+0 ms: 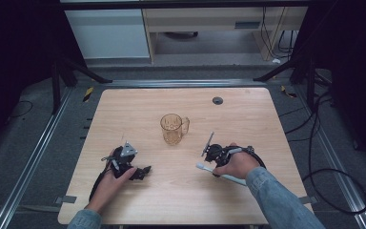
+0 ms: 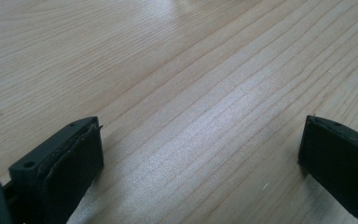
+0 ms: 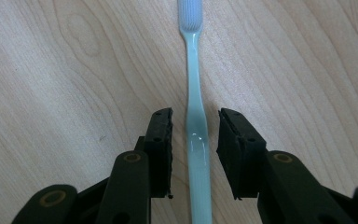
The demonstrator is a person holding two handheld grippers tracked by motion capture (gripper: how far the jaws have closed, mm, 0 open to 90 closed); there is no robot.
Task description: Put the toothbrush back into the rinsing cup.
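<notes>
Toothbrush [image 3: 196, 135] lay flat on the surface [image 3: 74, 70] between my right gripper's [image 3: 195, 140] jaws, narrowly parted and gripping nothing; light, stiff and slick, I judged it best pinched at that thicker handle waist, while my left gripper [image 2: 200, 154] gaped wide, empty.

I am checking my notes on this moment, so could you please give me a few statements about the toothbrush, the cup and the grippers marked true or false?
1. The toothbrush lies between the right gripper fingers with gaps on both sides. True.
2. The toothbrush stands in the cup. False: it lies on the table.
3. The left gripper holds the cup. False: it is open over bare wood.
4. The cup is upright. True.
</notes>
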